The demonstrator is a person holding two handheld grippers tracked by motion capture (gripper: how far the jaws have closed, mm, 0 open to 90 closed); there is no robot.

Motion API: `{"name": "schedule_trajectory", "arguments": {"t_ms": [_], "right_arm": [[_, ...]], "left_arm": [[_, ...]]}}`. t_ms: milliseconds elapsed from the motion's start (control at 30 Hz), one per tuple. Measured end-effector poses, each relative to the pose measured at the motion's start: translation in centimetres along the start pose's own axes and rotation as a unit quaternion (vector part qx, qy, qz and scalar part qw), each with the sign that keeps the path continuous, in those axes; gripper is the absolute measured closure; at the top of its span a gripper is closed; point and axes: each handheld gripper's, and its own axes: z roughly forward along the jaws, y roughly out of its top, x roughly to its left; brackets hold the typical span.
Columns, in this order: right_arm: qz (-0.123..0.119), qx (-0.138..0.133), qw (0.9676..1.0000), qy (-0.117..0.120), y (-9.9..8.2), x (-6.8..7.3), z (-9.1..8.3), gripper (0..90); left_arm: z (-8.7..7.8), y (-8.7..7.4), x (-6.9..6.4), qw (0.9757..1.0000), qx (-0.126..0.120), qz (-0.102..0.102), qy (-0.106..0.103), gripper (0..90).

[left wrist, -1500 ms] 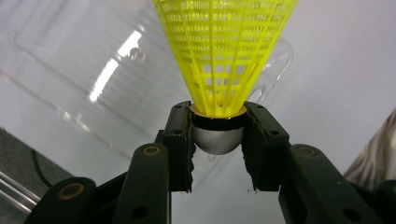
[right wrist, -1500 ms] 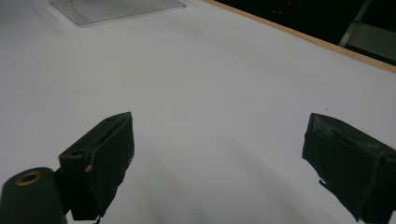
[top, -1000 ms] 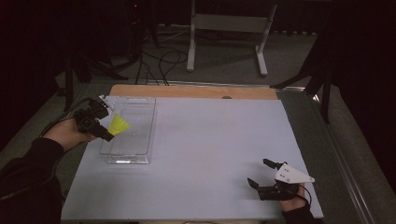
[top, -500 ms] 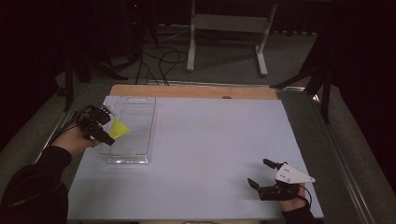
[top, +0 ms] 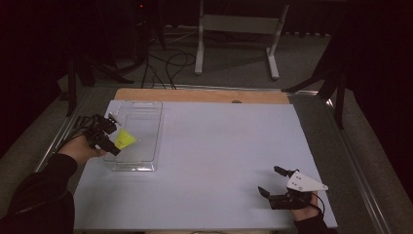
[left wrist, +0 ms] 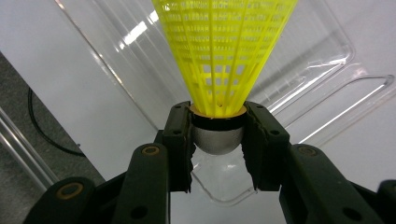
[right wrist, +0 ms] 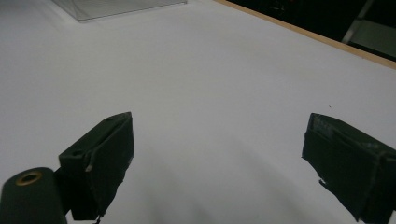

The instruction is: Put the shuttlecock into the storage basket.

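A yellow shuttlecock [top: 125, 139] with a silver cap [left wrist: 217, 138] is clamped by its cap between the jaws of my left gripper [top: 113, 135], which is shut on it. Its mesh skirt [left wrist: 224, 51] points away from the gripper, over a clear plastic tray [top: 148, 122] at the table's left side. In the left gripper view the tray's ribbed floor [left wrist: 303, 70] lies right beneath the shuttlecock. Near the table's front right edge my right gripper [top: 272, 181] rests open, jaws wide apart with bare white tabletop between them [right wrist: 219, 154].
The white table top [top: 219, 146] has a wooden strip [top: 204, 95] along its far edge. Cables and metal stand legs [top: 234, 44] lie on the dark floor beyond. A corner of the clear tray [right wrist: 116, 7] shows far off in the right gripper view.
My left gripper has sunk with the shuttlecock and drawn slightly toward the tray's near left side. The right gripper has stayed put.
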Motion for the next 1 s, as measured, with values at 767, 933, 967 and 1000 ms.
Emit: {"name": "schedule_trajectory", "arguments": {"t_ms": [767, 933, 967, 1000], "right_arm": [[-0.002, -0.005, 1.0000, -0.002, 0.1, 0.0, -0.2, 9.4], [-0.001, -0.006, 1.0000, -0.005, 0.1, -0.1, -0.2, 9.4], [-0.001, -0.006, 1.0000, -0.005, 0.1, -0.1, -0.2, 9.4], [-0.001, -0.006, 1.0000, -0.005, 0.1, -0.1, -0.2, 9.3]], "left_arm": [[-2.2, 1.5, -1.7, 0.9993, -0.023, 0.014, 0.026, 11.6], [-2.4, 1.7, -1.7, 0.9994, -0.032, 0.013, 0.005, 0.0], [-2.4, 1.8, -1.6, 0.9993, -0.035, 0.012, 0.000, 0.0], [-2.4, 1.8, -1.6, 0.9992, -0.038, 0.011, -0.004, 0.0]]}}
